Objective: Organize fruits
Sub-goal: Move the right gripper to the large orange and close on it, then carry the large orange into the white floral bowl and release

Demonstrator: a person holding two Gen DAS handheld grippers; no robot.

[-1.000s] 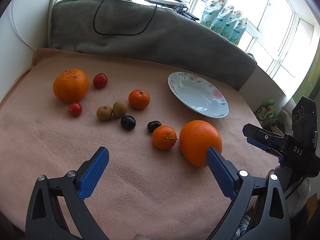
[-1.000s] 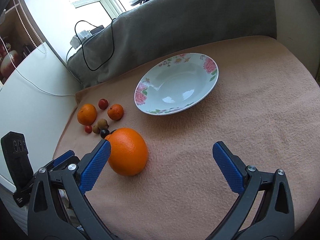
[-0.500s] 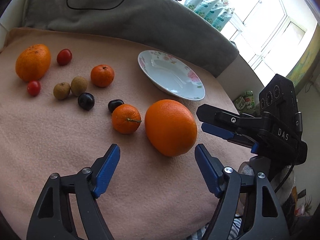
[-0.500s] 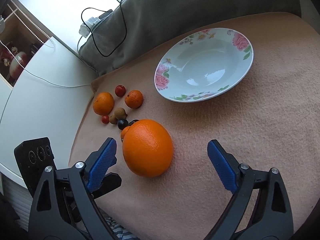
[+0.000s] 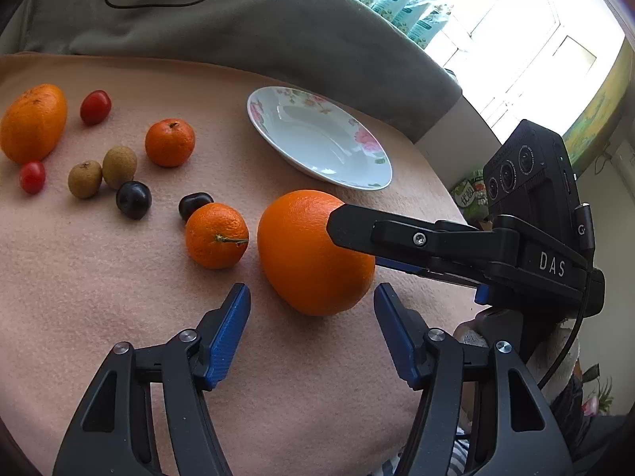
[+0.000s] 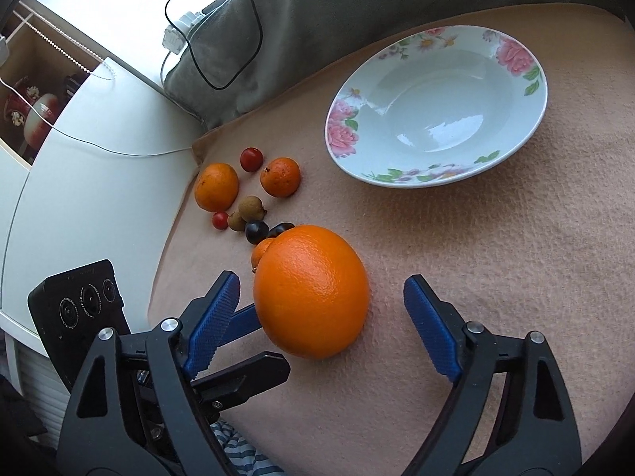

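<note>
Peach blanket point(image 5: 99, 297) spread across the whole surface, grey cushion point(image 5: 258, 27) behind it. Flowered bowl point(image 6: 436, 107) on the blanket, nothing inside. Big orange point(image 5: 313, 252) lying near the blanket's front edge, well short of the bowl, reached for from two sides at once. Left gripper point(image 5: 311, 305) aimed at its near side, jaws apart and closing, pads not yet on the peel. Right gripper point(image 6: 321, 301) aimed at it from the other side, jaws wider apart, also closing, the orange partly between them with clear gaps either side (one black finger crossing in front of the fruit in the left view, touching or not: cannot tell). Second orange point(image 5: 33, 123) far left. Two mandarins: stemmed one point(image 5: 216, 236) just beside the big orange, other point(image 5: 170, 142) further back. Two brown longans point(image 5: 101, 172) touching. Two dark cherries point(image 5: 133, 200). Two red tomatoes point(image 5: 95, 107), smallest of the lot.
</note>
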